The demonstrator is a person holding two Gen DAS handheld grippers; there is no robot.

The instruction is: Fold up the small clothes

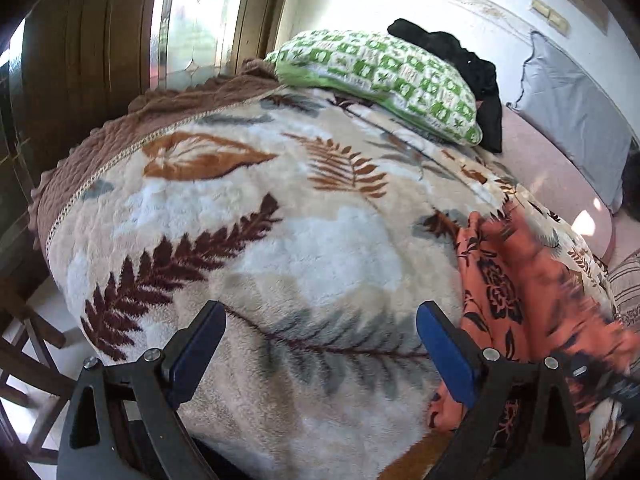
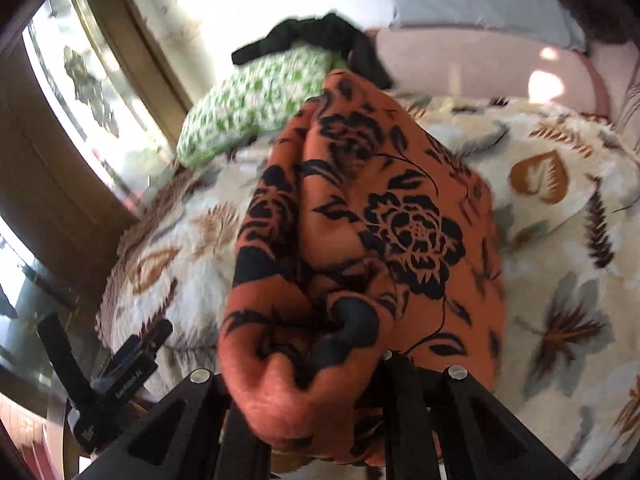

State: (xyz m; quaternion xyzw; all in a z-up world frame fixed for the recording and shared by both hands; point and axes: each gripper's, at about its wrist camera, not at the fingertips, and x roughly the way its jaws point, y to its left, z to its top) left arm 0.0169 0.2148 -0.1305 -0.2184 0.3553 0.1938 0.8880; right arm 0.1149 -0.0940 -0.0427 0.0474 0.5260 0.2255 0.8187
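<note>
Left gripper (image 1: 320, 344): jaws wide apart, nothing between, hovering over leaf-print blanket (image 1: 248, 216). Orange floral garment (image 1: 532, 288) at its 3 o'clock, bunched on blanket. Right gripper (image 2: 304, 392): fingers clamped on that garment (image 2: 360, 220), cloth bulging forward over them toward 12 o'clock.

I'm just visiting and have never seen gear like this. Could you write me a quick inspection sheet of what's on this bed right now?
Surface: leaf-print fleece blanket over a bed.
Job's things: orange floral garment, bunched, not yet folded.
Clutter: green checked pillow; black clothing behind it; grey pillow.
Grippers: left gripper open, holding nothing; right gripper has the garment bunched between its fingers, which the cloth hides.
Cables: nothing seen.
Surroundings: wooden-framed glass door, white wall, wooden chair at the bedside.
</note>
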